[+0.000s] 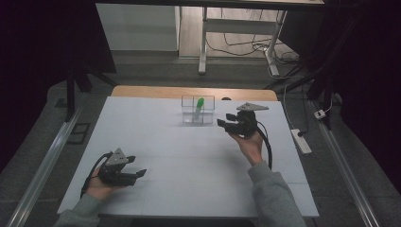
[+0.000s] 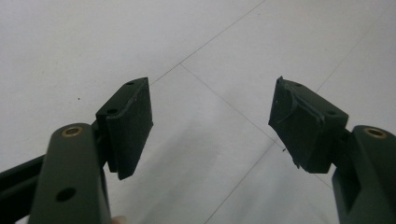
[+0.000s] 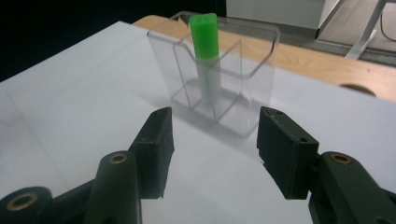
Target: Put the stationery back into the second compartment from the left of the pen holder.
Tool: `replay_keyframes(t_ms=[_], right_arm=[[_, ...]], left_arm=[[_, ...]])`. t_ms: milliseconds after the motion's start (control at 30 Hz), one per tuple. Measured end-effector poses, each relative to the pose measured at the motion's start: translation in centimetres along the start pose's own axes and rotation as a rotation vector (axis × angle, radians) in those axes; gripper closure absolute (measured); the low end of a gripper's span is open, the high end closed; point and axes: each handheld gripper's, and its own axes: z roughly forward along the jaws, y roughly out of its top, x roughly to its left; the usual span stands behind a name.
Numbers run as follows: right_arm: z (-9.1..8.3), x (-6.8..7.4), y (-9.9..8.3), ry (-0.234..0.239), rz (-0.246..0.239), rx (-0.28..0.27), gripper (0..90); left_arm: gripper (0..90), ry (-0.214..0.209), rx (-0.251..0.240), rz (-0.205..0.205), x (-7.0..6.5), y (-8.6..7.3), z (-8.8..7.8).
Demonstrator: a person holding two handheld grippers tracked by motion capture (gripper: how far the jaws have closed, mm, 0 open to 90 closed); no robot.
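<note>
High view: the right gripper (image 1: pixel 221 123) sits just right of the clear holder (image 1: pixel 198 109) at the far middle of the table (image 1: pixel 189 161), jaws parted and pointing at it. A green-capped marker (image 1: pixel 199 107) stands inside the holder. The left gripper (image 1: pixel 136 166) hangs low over the near left of the table, well apart from the holder, jaws spread and empty.

Left gripper view: both pads (image 2: pixel 130 123) stand wide apart over bare white table, nothing between them.

Right gripper view: the right gripper (image 3: pixel 212 149) is open, and the holder (image 3: pixel 259 77) sits dead ahead, near but not touched. The marker (image 3: pixel 205 51) leans upright in a back compartment, green cap (image 3: pixel 204 35) poking above the rim.

This looks like the approach to the marker. Next move, I'd say: lift the gripper above the rim, come in over the cap, close on it alone and pull straight up. Clipping the light holder's wall could tip it.
</note>
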Motion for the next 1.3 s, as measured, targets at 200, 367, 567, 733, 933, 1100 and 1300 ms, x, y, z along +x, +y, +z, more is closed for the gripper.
replay_keyframes(t_ms=[200, 367, 567, 733, 933, 1100, 1300], right_arm=[[-1.9, 0.1, -2.6, 0.010, -0.002, 0.025, 45.4], [-3.5, 0.4, -4.1, 0.024, -0.016, 0.042, 45.0], [-5.5, 0.6, -5.9, 0.042, -0.046, 0.067, 42.9], [-7.2, 0.7, -7.2, 0.052, -0.072, 0.090, 41.5], [-8.4, 0.6, -8.3, 0.072, -0.090, 0.101, 40.7], [-8.6, 0.5, -8.7, 0.077, -0.089, 0.105, 40.6], [-8.6, 0.6, -8.7, 0.079, -0.097, 0.110, 39.4]], left_arm=[[29.5, 0.015, 0.012, 0.009, 0.0, 0.0, 0.2], [29.5, 0.018, 0.006, 0.001, 0.1, 0.0, 0.1], [29.5, 0.014, 0.006, -0.005, 0.2, 0.1, 0.3], [29.5, 0.014, 0.004, -0.010, 0.3, 0.2, 0.4], [29.6, 0.018, -0.002, -0.017, 0.3, 0.2, 0.4], [29.5, 0.019, 0.001, -0.016, 0.3, 0.3, 0.4], [29.5, 0.019, -0.002, -0.019, 0.4, 0.3, 0.4]])
